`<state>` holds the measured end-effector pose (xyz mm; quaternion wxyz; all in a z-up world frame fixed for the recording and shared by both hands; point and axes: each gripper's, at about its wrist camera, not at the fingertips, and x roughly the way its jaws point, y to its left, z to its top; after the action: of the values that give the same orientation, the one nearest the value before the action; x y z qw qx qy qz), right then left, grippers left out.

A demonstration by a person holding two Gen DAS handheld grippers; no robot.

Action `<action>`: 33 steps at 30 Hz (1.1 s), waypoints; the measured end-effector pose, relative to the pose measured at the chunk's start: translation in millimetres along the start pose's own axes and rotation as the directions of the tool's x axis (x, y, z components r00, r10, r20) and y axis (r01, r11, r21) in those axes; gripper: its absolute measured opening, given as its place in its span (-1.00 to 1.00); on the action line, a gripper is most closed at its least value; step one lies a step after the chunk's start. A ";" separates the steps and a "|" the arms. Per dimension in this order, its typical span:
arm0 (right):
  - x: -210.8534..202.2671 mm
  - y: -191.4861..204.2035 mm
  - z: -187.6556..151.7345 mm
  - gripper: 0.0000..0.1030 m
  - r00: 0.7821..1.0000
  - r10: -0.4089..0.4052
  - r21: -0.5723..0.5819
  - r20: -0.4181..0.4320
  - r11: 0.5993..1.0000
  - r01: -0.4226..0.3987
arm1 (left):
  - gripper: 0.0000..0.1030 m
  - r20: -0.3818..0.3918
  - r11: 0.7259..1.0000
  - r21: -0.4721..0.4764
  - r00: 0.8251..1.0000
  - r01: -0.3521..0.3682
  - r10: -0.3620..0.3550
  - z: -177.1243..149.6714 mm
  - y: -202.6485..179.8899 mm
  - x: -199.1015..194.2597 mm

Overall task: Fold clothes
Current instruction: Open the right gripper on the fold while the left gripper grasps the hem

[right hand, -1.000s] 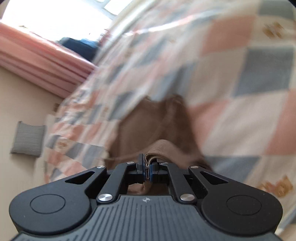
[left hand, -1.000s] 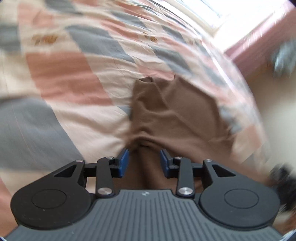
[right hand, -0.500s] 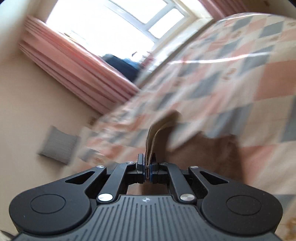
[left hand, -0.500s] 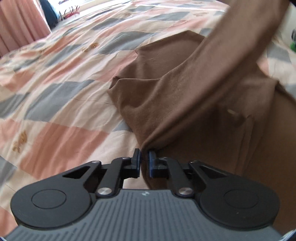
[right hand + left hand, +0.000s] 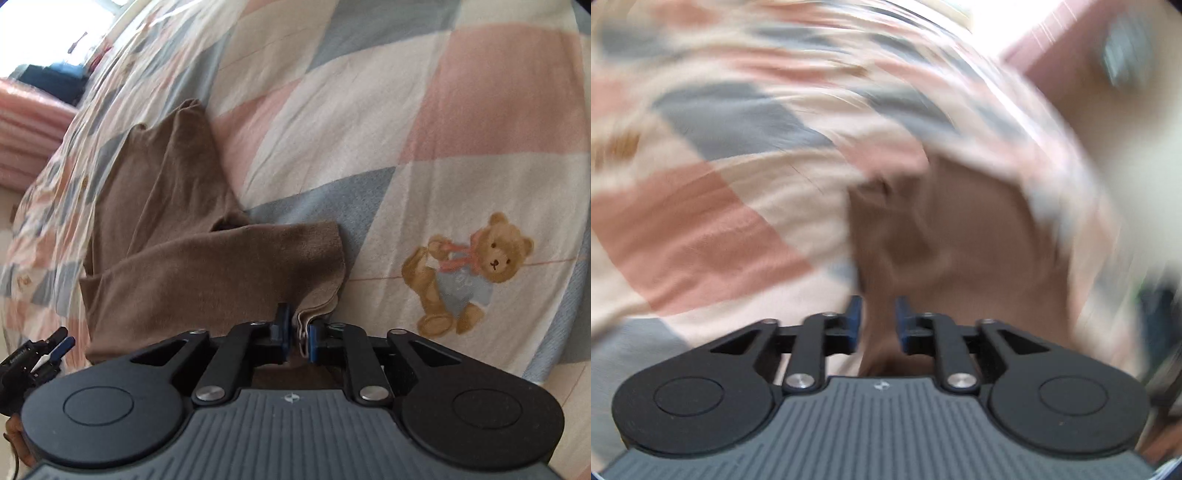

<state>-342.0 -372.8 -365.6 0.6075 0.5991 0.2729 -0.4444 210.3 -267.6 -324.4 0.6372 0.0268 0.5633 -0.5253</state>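
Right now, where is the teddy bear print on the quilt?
In the right wrist view, the teddy bear print lies on the quilt, right of the brown garment and just beyond the right gripper.

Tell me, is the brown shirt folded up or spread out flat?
Partly folded. The brown shirt lies doubled over on the checked quilt, one layer across another, its edge between the right hand-held gripper fingers.

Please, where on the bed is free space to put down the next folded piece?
Free: the checked quilt right of the brown garment, around the teddy bear print. Crowded: the left side, where the garment lies, its edge between the right gripper fingers. The left wrist view is too blurred to judge.
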 end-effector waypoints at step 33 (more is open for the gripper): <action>-6.6 -8.1 -24.4 -0.81 0.999 0.040 0.032 -0.032 0.999 -0.039 | -0.98 0.055 0.930 0.333 0.988 -0.154 0.144 45.3 -52.2 92.8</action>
<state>-347.2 -346.8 -367.1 0.6022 0.6209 0.2642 -0.4267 187.7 -378.6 -348.0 0.6695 0.1700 0.4525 -0.5640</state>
